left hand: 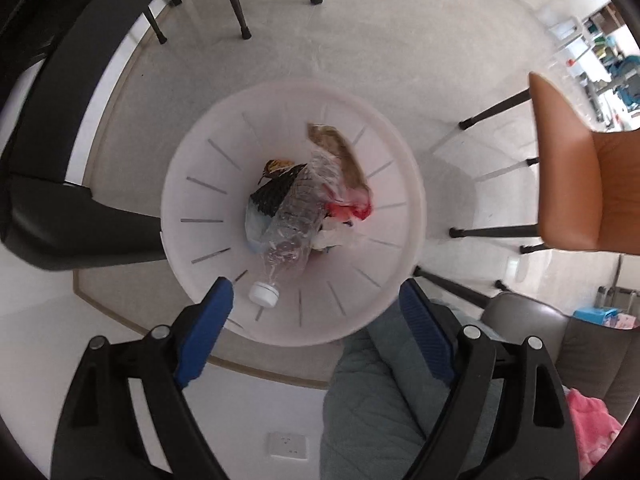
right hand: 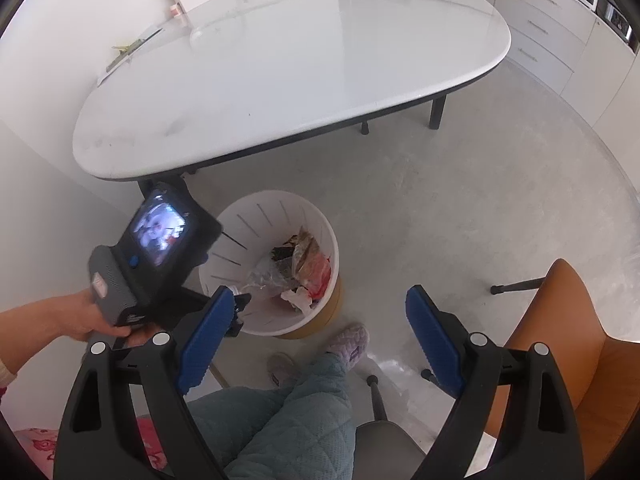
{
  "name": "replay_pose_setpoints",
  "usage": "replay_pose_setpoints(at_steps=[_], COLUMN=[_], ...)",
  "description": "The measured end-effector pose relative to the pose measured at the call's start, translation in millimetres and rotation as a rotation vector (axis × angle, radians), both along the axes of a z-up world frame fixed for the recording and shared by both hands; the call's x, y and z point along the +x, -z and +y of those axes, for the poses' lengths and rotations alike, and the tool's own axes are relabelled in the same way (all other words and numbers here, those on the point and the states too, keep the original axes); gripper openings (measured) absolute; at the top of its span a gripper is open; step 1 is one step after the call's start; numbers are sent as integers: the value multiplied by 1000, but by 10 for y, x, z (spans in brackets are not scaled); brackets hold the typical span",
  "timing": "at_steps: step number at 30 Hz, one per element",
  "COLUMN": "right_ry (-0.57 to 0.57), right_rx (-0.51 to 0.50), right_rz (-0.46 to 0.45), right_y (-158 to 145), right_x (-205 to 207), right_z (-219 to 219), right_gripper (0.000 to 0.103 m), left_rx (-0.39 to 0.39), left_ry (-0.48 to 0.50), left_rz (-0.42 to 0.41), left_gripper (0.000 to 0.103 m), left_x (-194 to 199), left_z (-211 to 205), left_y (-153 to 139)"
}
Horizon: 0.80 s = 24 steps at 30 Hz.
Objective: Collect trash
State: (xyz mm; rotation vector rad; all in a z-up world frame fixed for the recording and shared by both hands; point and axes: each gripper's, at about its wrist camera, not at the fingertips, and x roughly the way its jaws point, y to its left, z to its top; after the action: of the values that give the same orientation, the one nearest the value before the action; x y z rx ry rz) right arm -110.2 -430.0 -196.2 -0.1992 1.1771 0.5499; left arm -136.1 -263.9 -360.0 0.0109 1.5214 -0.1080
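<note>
Evidently a drop-off step is in hand: the left gripper (left hand: 316, 300) is held straight over the white bin (left hand: 192, 168), its blue pads spread wide with nothing between them, and the clear plastic bottle (left hand: 296, 216) is seen lying free inside the bin on top of the wrappers and bags. The bottle is tilted, its long axis running diagonally in the left wrist view, with the white cap (left hand: 263, 293) pointed toward the lower left, against the bin wall, and its base toward the middle of the heap. The right gripper (right hand: 318, 332) is also spread wide and empty, aimed at the floor beside the bin (right hand: 248, 320). Next, it is judged, the left gripper must be lifted clear of the rim and further trash sought; none is made out on the table (right hand: 280, 80).
</note>
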Motion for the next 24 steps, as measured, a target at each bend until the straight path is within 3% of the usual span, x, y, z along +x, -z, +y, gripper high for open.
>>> replay_pose_setpoints(at_steps=[3, 5, 10, 19, 24], right_ry=[2, 8, 26, -9, -31], right_rx=[7, 8, 29, 92, 132], right_rz=[-10, -15, -62, -191, -276], right_y=[-40, -98, -321, -1068, -1513], right_x=[36, 68, 107, 112, 67], right_z=[10, 36, 90, 298, 401], right_gripper=[87, 94, 98, 101, 101], left_rx=[-8, -4, 66, 115, 131], left_ry=[-26, -50, -133, -323, -388], left_rz=[-60, -90, -202, -455, -562], left_gripper=[81, 82, 84, 94, 95], left_x=[-129, -183, -367, -547, -655], left_z=[12, 45, 213, 603, 726], left_y=[-353, -583, -1343, -2794, -3297])
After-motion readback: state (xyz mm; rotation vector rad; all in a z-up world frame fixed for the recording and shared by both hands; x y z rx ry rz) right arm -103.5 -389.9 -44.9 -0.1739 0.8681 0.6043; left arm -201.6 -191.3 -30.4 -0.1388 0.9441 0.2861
